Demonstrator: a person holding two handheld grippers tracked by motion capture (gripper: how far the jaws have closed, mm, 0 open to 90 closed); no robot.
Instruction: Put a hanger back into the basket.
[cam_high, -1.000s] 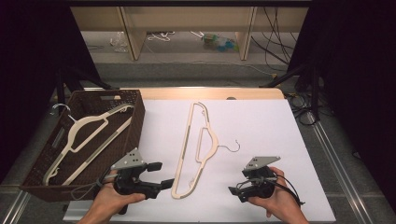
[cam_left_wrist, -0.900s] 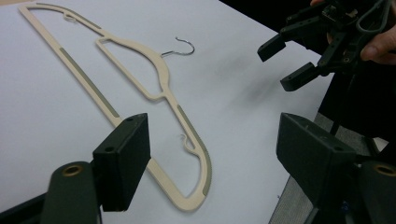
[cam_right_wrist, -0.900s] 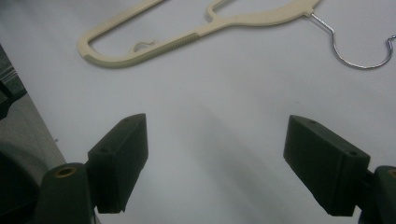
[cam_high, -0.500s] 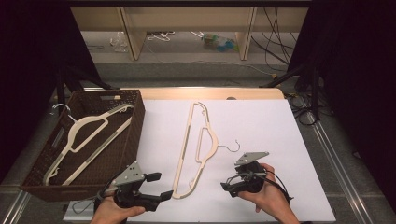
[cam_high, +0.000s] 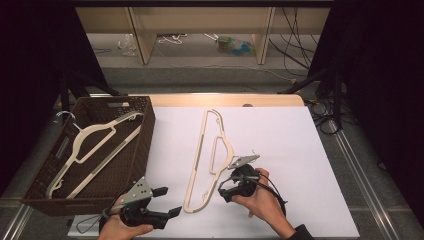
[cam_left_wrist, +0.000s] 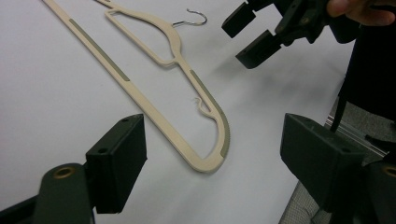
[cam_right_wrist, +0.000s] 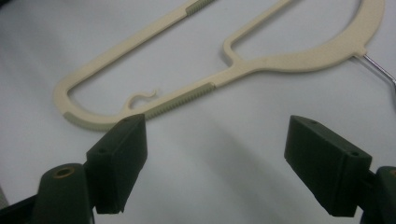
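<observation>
**Ana:** Two grippers sit at the near edge of the table, each in a person's hand. What lies between them?

**Ben:** Nearest is the left gripper (cam_high: 170, 201), jaws spread wide with nothing in them, pointing right toward the rounded near end of a cream plastic hanger (cam_high: 205, 160). The right gripper (cam_high: 223, 191) hovers just beside that same end from the other side, jaws also parted and empty, pointing left.

**Ana:** Which one is closer to the hanger?

**Ben:** The right one; it sits almost at the hanger's lower arm, while the left one is a little apart from it.

**Ana:** How does the hanger lie?

**Ben:** Flat on the white table top (cam_high: 300, 150), its long bar running away from the person, near end to far end. Its metal hook (cam_high: 252, 151) points right, beyond the right gripper.

**Ana:** And farther off?

**Ben:** A dark woven basket (cam_high: 145, 135) at the left holds a second cream hanger (cam_high: 95, 145). I can read no brand, label or writing anywhere.
</observation>
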